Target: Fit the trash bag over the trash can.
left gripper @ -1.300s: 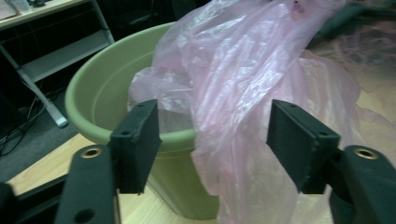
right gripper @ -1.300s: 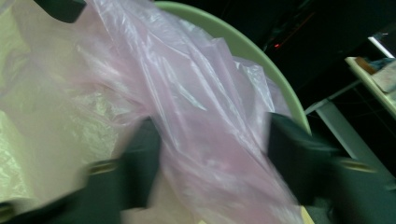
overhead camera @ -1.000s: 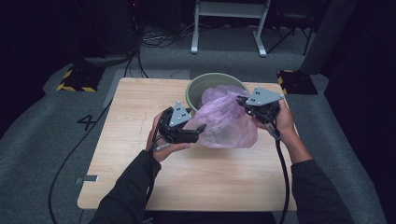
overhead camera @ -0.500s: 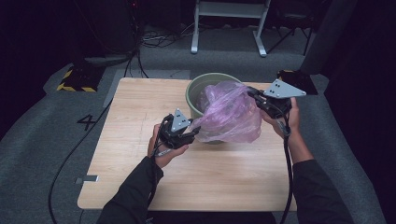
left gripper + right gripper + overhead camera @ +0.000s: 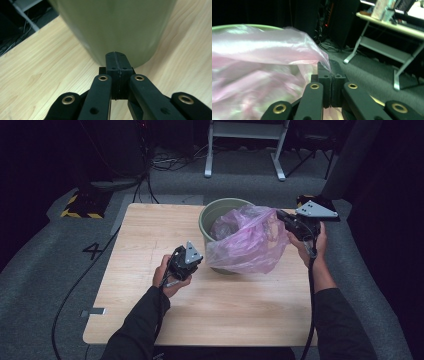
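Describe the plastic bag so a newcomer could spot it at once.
Start at the light wooden table; toward its far edge stands a green bin. Draped over the bin's rim and down its near side is the plastic bag, one edge pinched in the right gripper. It is the one pink, see-through, crumpled thing there.

Wooden table [image 5: 150, 240], grey carpet [image 5: 45, 270]

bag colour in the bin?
Translucent pink-purple bag, draped over the green bin; best in high view.
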Motion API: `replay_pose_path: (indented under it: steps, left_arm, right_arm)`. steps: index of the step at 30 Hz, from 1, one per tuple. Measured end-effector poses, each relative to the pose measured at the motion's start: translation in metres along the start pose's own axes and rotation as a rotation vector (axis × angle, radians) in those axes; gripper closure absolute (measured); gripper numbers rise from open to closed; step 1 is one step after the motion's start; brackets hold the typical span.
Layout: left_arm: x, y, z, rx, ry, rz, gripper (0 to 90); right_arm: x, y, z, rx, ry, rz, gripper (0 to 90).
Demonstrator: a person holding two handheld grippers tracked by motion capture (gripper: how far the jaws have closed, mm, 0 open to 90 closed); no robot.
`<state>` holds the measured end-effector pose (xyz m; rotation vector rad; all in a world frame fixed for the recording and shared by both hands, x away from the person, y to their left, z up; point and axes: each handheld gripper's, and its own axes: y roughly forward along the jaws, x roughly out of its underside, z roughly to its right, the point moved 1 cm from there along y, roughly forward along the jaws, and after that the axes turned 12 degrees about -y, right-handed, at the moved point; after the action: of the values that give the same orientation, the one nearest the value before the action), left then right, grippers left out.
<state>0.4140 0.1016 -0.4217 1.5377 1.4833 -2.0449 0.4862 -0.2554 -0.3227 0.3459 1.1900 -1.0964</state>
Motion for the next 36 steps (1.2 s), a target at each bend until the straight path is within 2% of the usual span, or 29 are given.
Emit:
replay_pose_path:
  steps: [2,3,4,6,7,8,10,12,16,17,21,22,24,26,27,28,29,30,31,32,33,35,36]
  left_arm:
    - [-0.001,-0.005,-0.006,0.007,-0.017,0.049,88.0]
    - [-0.002,-0.008,-0.008,0.033,-0.030,0.075,80.4]
    - [-0.004,-0.014,-0.010,0.057,-0.056,0.112,74.6]
    - [-0.009,-0.027,-0.014,0.058,-0.085,0.182,57.0]
    - [-0.011,-0.034,-0.016,0.088,-0.085,0.215,56.3]
    - [-0.015,-0.043,-0.017,0.107,-0.083,0.245,51.9]
    - [-0.022,-0.054,-0.017,0.119,-0.078,0.280,43.9]
    - [-0.032,-0.064,-0.017,0.158,-0.081,0.307,36.4]
    - [-0.054,-0.077,-0.002,0.206,-0.073,0.346,27.7]
    - [-0.061,-0.080,0.008,0.197,-0.059,0.356,26.5]
    - [-0.074,-0.074,0.034,0.217,0.019,0.335,24.4]
    - [-0.078,-0.070,0.038,0.198,0.038,0.322,24.3]
    - [-0.086,-0.060,0.042,0.201,0.058,0.289,24.1]
    - [-0.094,-0.051,0.042,0.175,0.051,0.260,24.4]
    - [-0.097,-0.047,0.041,0.187,0.049,0.245,26.3]
    - [-0.100,-0.045,0.041,0.190,0.044,0.240,32.6]
    - [-0.103,-0.041,0.040,0.166,0.044,0.224,36.2]
    - [-0.105,-0.037,0.039,0.167,0.047,0.203,43.5]
    - [-0.107,-0.034,0.037,0.194,0.046,0.194,49.7]
    - [-0.108,-0.032,0.035,0.199,0.048,0.190,54.4]
    - [-0.109,-0.029,0.035,0.170,0.057,0.182,60.8]
    - [-0.111,-0.025,0.033,0.169,0.065,0.162,67.9]
    - [-0.112,-0.023,0.034,0.157,0.072,0.157,71.4]
  right_arm:
    - [0.007,0.003,0.004,-0.020,0.048,0.009,89.5]
    - [0.009,0.003,0.005,-0.032,0.059,0.016,89.5]
    - [0.009,0.003,0.004,-0.034,0.057,0.020,89.4]
    - [0.008,0.002,0.001,-0.038,0.040,0.028,89.3]
    - [0.006,0.002,0.000,-0.043,0.035,0.033,89.3]
    - [0.005,0.001,-0.002,-0.044,0.028,0.036,89.3]
    - [0.001,-0.001,-0.005,-0.054,0.016,0.048,89.0]
    - [-0.004,-0.002,-0.011,-0.064,-0.014,0.051,88.1]
    - [-0.012,-0.003,-0.021,-0.084,-0.069,0.045,86.4]
    - [-0.015,-0.003,-0.023,-0.085,-0.081,0.042,86.4]
    - [-0.023,-0.005,-0.030,-0.091,-0.110,0.051,86.5]
    - [-0.025,-0.006,-0.031,-0.097,-0.113,0.055,86.5]
    - [-0.027,-0.007,-0.032,-0.102,-0.116,0.061,86.7]
    - [-0.029,-0.009,-0.033,-0.110,-0.116,0.067,86.3]
    - [-0.030,-0.010,-0.034,-0.116,-0.119,0.073,84.4]
    - [-0.031,-0.012,-0.034,-0.120,-0.120,0.077,78.0]
    - [-0.031,-0.013,-0.035,-0.121,-0.117,0.079,71.1]
    - [-0.032,-0.016,-0.035,-0.137,-0.111,0.084,68.3]
    - [-0.033,-0.018,-0.036,-0.166,-0.117,0.099,67.0]
    - [-0.033,-0.021,-0.038,-0.174,-0.125,0.102,64.3]
    - [-0.032,-0.023,-0.040,-0.174,-0.133,0.098,60.3]
    - [-0.032,-0.027,-0.044,-0.203,-0.134,0.099,50.1]
    - [-0.031,-0.031,-0.047,-0.202,-0.138,0.097,46.1]
